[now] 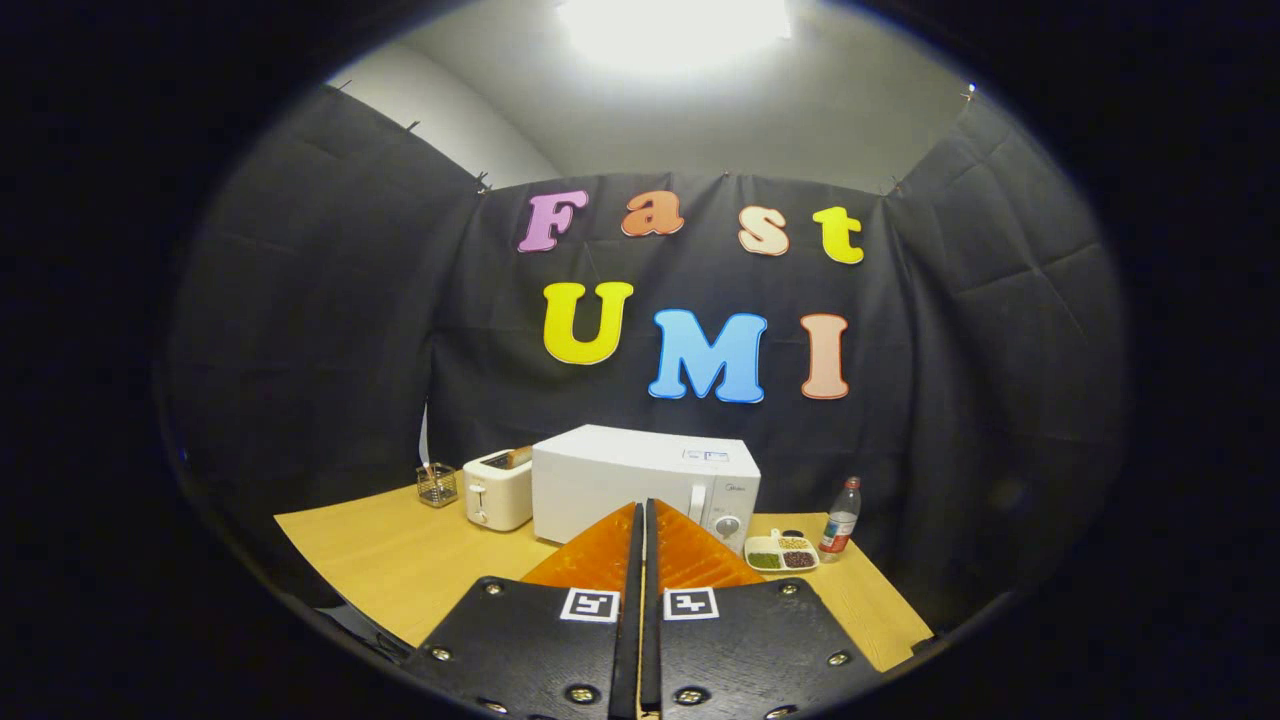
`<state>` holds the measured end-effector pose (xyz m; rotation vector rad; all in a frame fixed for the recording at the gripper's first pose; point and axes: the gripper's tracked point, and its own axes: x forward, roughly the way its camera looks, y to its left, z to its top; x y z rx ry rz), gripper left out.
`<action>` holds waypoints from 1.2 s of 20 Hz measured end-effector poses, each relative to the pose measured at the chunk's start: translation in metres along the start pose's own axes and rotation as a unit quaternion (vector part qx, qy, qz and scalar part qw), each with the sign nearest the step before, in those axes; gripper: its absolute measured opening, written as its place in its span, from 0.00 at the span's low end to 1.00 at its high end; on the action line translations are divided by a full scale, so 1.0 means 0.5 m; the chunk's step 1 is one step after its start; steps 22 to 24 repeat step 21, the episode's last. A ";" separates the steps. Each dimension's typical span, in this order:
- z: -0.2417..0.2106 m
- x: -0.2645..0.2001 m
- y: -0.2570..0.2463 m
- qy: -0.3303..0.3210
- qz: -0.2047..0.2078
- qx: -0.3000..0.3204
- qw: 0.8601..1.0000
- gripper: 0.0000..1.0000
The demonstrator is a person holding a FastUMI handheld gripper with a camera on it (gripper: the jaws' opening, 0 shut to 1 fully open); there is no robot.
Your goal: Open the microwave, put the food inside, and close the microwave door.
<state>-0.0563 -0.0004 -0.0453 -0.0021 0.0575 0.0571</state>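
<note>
A white microwave point(640, 475) stands on the wooden table point(400, 555) beyond my fingers, its door closed, with its handle and knobs on the right side. A white divided plate of food point(781, 552) lies on the table just right of the microwave. My gripper point(644, 510) is raised over the near part of the table, well short of the microwave. Its two fingers are pressed together with nothing between them, and their tips point at the microwave's front.
A white toaster point(498, 488) stands left of the microwave, with a small wire basket point(437, 484) further left. A plastic bottle with a red label point(841, 518) stands right of the food plate. The table's right edge runs close behind the bottle.
</note>
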 end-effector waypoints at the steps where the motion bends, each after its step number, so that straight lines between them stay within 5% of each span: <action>1: -0.008 -0.009 -0.010 0.002 -0.004 0.004 1.000 0.02; 6: -0.009 -0.032 -0.072 0.007 -0.022 0.048 0.999 0.04; 7: -0.011 -0.036 -0.067 0.012 -0.016 0.059 0.998 0.19; 9: -0.006 -0.039 -0.049 0.016 -0.002 0.061 0.998 0.87; 10: -0.003 -0.041 -0.051 0.015 -0.003 0.054 0.998 0.95; 24: 0.000 -0.028 -0.032 0.001 -0.008 0.039 0.999 0.97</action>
